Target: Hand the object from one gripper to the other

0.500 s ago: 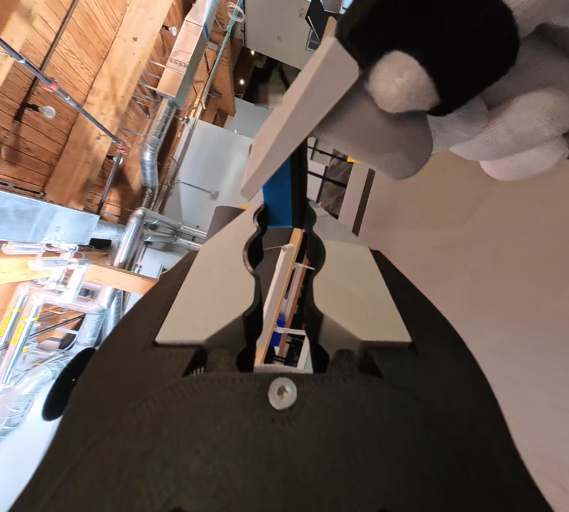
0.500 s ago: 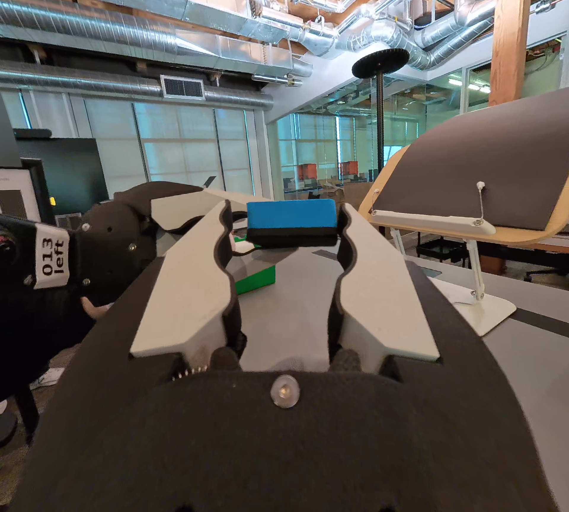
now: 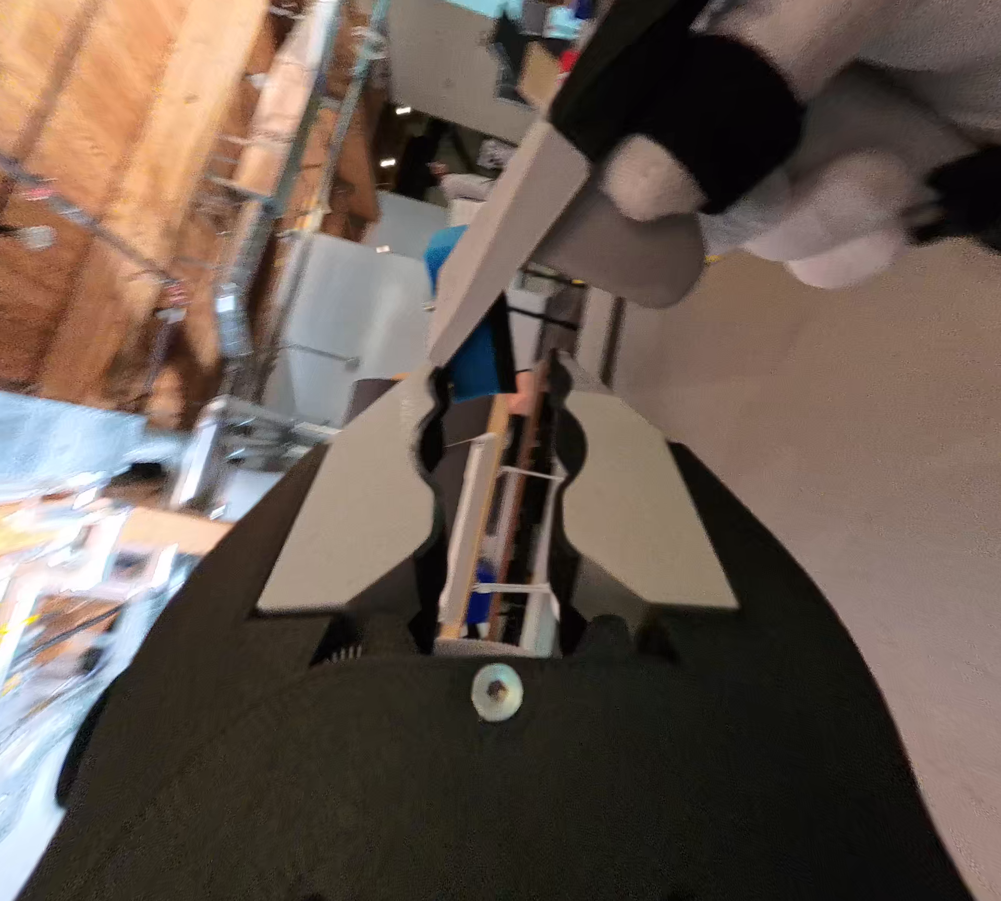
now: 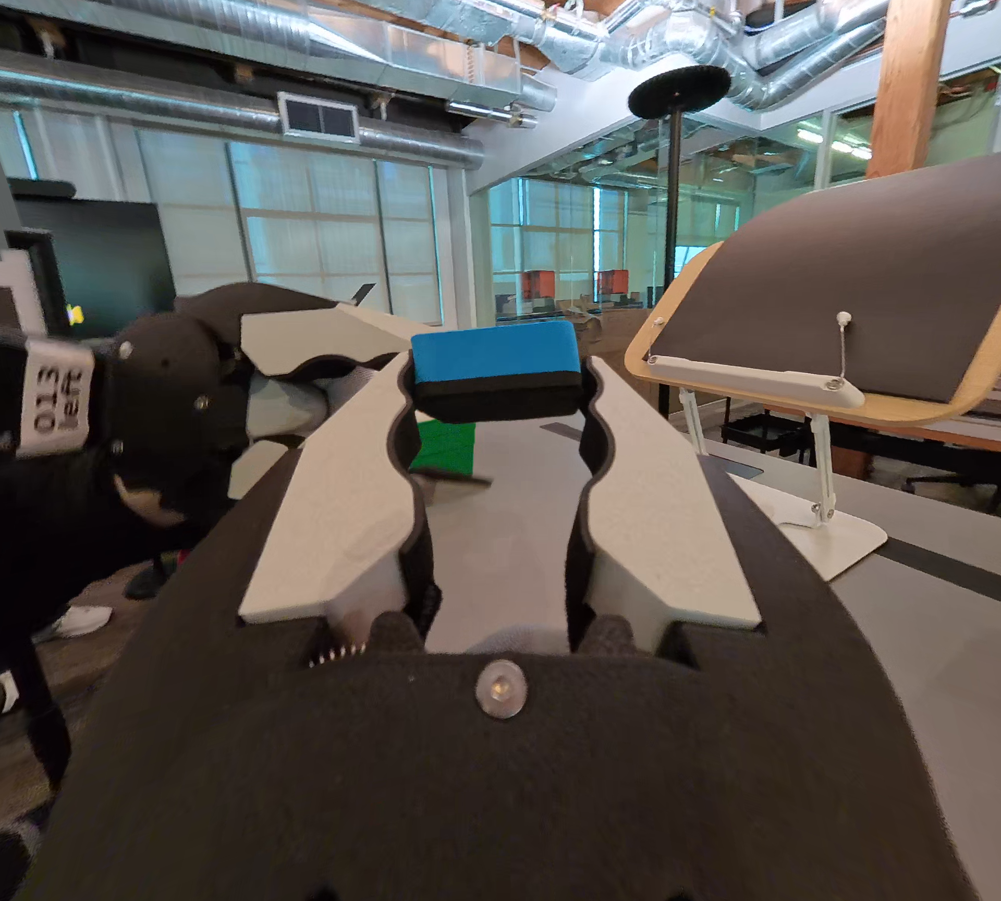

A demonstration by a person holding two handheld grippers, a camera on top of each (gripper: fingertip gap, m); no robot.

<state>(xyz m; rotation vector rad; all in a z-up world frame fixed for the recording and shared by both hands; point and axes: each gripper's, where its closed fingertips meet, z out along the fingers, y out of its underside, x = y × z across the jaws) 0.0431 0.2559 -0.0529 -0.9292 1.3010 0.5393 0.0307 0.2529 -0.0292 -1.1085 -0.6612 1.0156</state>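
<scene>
Our right tongs (image 4: 495, 376) are pinching the blue and black sponge block (image 4: 494, 370) between their tips, holding it flat up in the air over the grey table (image 4: 504, 512). Our left tongs (image 3: 495, 390) are spread apart with nothing between them, and they are sitting just beside the block on its left, next to the tips of the right tongs. Under the block, a green thing (image 4: 444, 444) is lying on the table, and a dark board on a white stand (image 4: 845, 311) is standing off to the right.
</scene>
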